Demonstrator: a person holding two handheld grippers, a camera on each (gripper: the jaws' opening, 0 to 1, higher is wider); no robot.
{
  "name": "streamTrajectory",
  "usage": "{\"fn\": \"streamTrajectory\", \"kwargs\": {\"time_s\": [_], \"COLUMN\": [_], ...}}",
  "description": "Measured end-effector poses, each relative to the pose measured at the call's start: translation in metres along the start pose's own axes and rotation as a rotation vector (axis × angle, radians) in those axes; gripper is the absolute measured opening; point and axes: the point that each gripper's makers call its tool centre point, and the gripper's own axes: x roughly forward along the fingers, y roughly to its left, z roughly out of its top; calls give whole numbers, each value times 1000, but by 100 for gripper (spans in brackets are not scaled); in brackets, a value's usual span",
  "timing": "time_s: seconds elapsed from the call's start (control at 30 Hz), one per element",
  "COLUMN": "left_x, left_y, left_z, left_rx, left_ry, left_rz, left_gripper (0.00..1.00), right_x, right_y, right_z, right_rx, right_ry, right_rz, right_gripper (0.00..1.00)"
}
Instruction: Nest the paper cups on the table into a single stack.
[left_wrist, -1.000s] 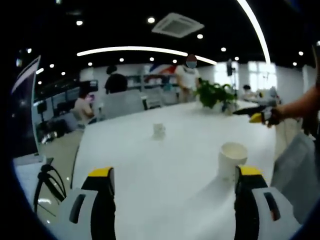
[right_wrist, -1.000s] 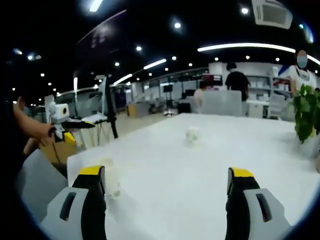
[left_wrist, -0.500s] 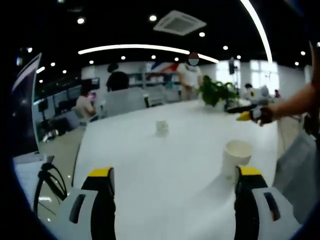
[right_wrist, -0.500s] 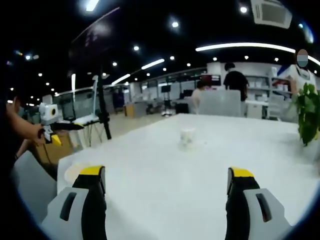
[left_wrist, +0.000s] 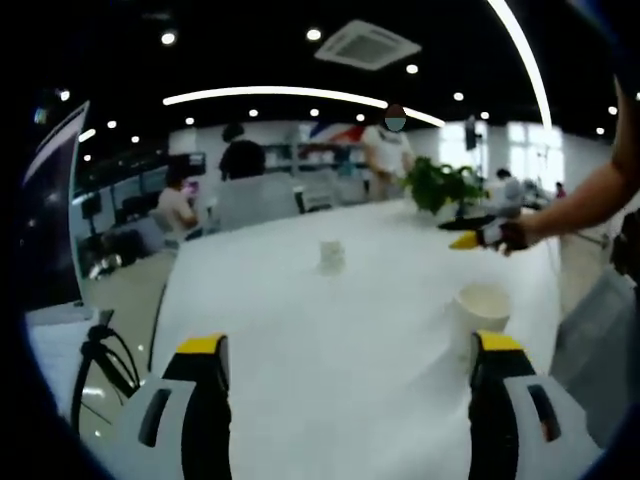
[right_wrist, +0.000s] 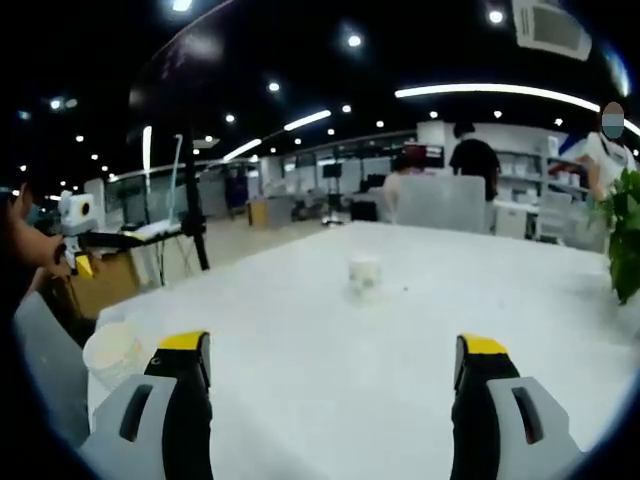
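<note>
Both views have shifted since a second ago: in the right gripper view the near cup, then blurred against the left jaw, now sits clear at the table's edge, and the far cup has drifted left of centre.

Large white table (right_wrist: 420, 330) carries two cups. Near white paper cup (left_wrist: 481, 310) stands upright, mouth up, just beyond the left gripper's (left_wrist: 347, 365) right jaw; it also appears in the right gripper view, low left. Small white far cup (right_wrist: 364, 273) stands mid-table, well apart from it. Green potted plant (left_wrist: 437, 186) at the far edge.

Jaws of both the left gripper and the right gripper (right_wrist: 333, 365) are spread wide — nothing held.

Step judged: approach, no cup grasped yet. Next move calls for bringing one pair of jaws around a cup wall — the near cup looks handiest for the left gripper — then closing gently so the paper does not crush.
</note>
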Motion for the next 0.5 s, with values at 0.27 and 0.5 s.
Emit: {"fn": "streamTrajectory", "kwargs": {"time_s": [0.27, 0.5], "left_x": [5, 13], "left_y": [-1, -13], "left_z": [0, -4], "left_rx": [-16, 17], "left_ry": [-4, 10], "left_rz": [-3, -30], "left_gripper": [99, 99], "right_x": [21, 47], "right_y": [-9, -16], "right_z": [1, 5], "right_rx": [17, -9], "right_ry": [-18, -13], "right_rz": [-2, 3], "right_gripper": [100, 100]}}
